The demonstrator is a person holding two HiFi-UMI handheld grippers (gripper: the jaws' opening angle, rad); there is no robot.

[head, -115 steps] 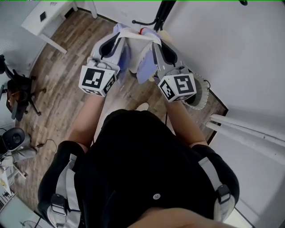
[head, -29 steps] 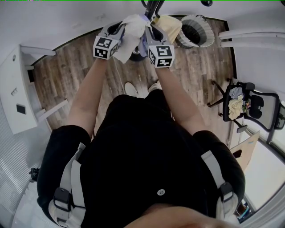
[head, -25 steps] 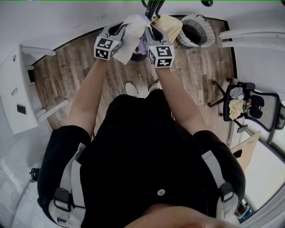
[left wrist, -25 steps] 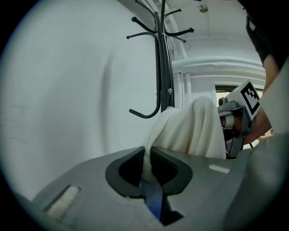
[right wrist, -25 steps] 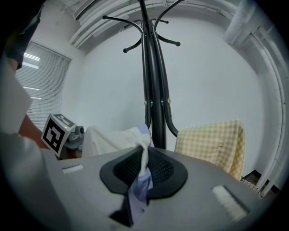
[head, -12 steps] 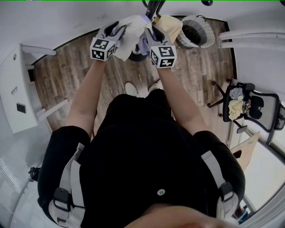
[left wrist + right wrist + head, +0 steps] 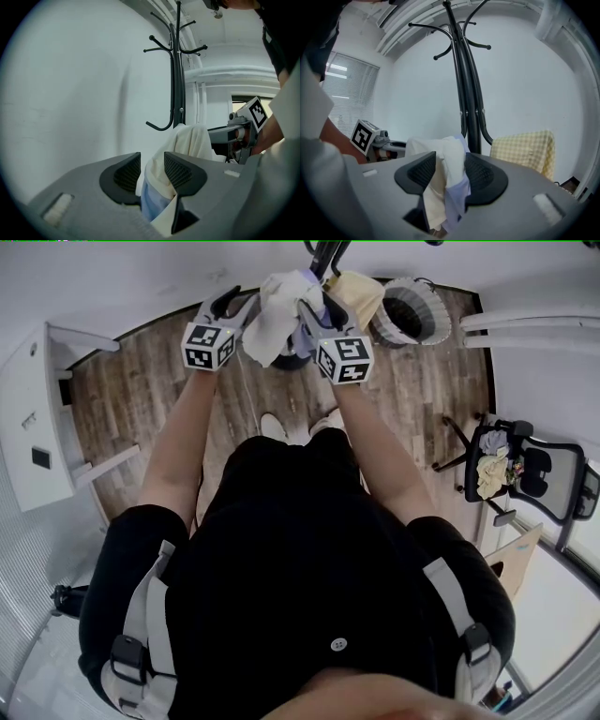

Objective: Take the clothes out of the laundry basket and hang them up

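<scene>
the jaws of the left hand-held gripper (image 7: 152, 171) and the right hand-held gripper (image 7: 450, 168) have just been opening. the cream and pale blue cloth garment (image 7: 277, 315) is lying loose between them, just before the black metal coat stand (image 7: 177, 70). fabric being snagged by a withdrawing pad risks dragging it off.

White walls (image 7: 141, 277) close the room in, evenly lit and bare. The floor (image 7: 131, 409) is brown wood plank, running across the upper half of the head view. A white desk (image 7: 42, 409) stands at the left edge, and a black office chair (image 7: 548, 474) at the right edge, with two white pipes (image 7: 534, 320) above it. A black coat stand (image 7: 461, 93) rises against the wall, mid-frame in the right gripper view. At that view's left, a window with blinds (image 7: 347, 93) glows bright.
</scene>
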